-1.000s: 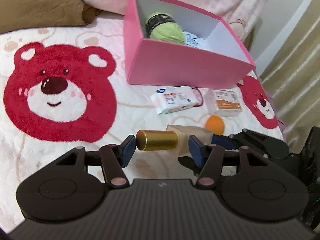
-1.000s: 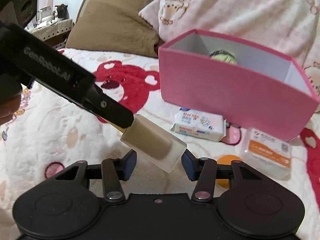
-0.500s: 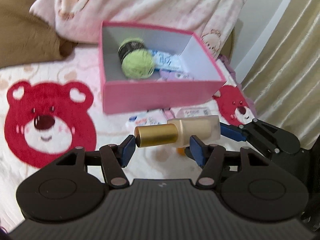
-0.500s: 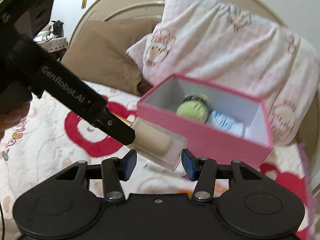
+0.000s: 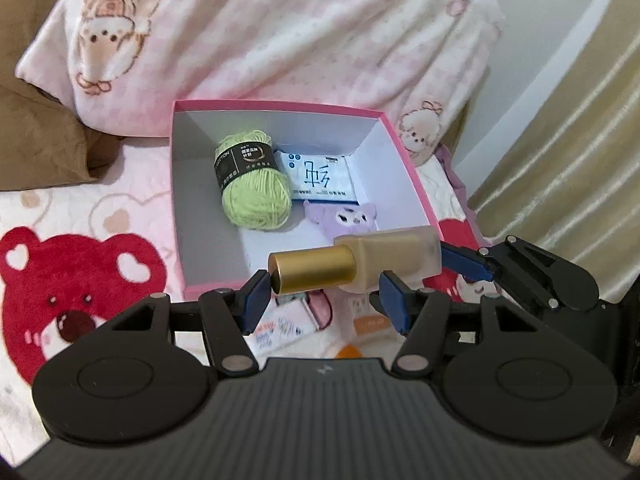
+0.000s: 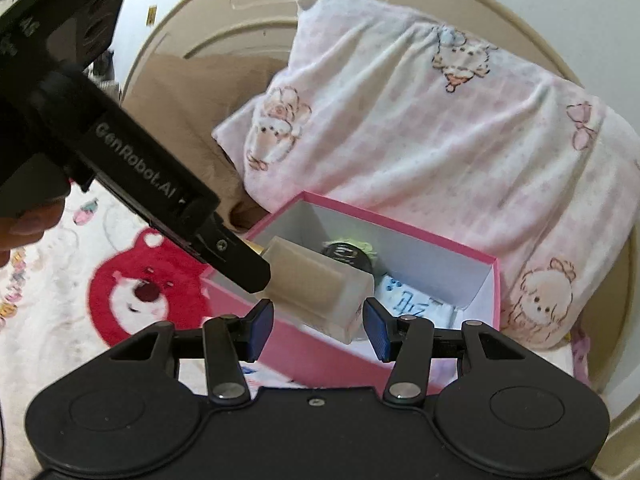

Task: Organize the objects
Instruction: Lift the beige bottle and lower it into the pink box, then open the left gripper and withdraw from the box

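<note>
Holding one gold-capped bottle [image 5: 360, 264], two grippers, pink box [image 5: 404, 160] containing three items

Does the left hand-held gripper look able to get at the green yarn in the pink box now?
Probably not yet. The gold-capped bottle lies across the left hand-held gripper, with the right hand-held gripper clamped on its base end. The yarn itself sits uncovered in the open-topped box.

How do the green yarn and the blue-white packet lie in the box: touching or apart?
Touching: in the left wrist view, yarn overlaps packet left edge, no gap.
</note>
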A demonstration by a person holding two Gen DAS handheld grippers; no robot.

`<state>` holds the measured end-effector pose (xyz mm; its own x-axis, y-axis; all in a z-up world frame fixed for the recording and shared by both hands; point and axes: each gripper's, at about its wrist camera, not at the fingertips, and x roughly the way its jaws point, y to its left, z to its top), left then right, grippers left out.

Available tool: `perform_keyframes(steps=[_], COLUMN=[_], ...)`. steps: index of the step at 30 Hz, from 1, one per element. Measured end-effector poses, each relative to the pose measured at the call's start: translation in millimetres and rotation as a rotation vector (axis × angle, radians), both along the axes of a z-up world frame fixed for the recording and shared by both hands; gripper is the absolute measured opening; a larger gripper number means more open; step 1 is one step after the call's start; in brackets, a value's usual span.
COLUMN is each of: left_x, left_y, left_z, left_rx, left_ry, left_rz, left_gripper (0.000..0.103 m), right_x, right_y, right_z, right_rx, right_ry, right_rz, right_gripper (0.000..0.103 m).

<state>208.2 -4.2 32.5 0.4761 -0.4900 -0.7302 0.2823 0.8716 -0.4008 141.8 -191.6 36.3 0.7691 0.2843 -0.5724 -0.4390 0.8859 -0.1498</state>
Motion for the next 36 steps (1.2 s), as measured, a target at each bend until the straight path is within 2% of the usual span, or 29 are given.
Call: perform_keyframes(steps=[7,11,15,18,25,27,30,36], left_x=[61,83,103,113,122,119,112,79], left_y=[-18,-21,-21,-22,-30,-33,-32,-20], left_z=[-39,-65,-90,-103,-126,-127,-119,-75], left_rx=[-0.010,0.006,-0.011,-0.009,-0.007,0.008,-0.002,-0.036], left_ry=[0.130,0.229,0.333,0.363,0.415,0.395,0.335,0.184], left_rz=[0.049,0.068,0.101,0.117,0.141,0.154,0.158,0.114], left_gripper=[0.058,0.059,0.058,0.057,0.056,0.057,0.059,0.065], right_x=[74,108,134,153,177,175,163,117], right_y=[-21,-34,-39,-40,-44,-44,-46,-62], right_z=[-23,-46,-66,-78,-101,-104,-95,-40], right_rx=[0.013,0.103,0.130,0.133,0.136,0.129,0.140,0.138], right_ry=[0.194,0.345,0.471,0.547,0.659,0.658,0.608,0.460], right_rz=[0.018,0.020,0.021,0.013,-0.043,-0.047,-0.064,-0.018], right_gripper=[0.055,0.055,0.055,0.055,0.054,0.054,0.054,0.055])
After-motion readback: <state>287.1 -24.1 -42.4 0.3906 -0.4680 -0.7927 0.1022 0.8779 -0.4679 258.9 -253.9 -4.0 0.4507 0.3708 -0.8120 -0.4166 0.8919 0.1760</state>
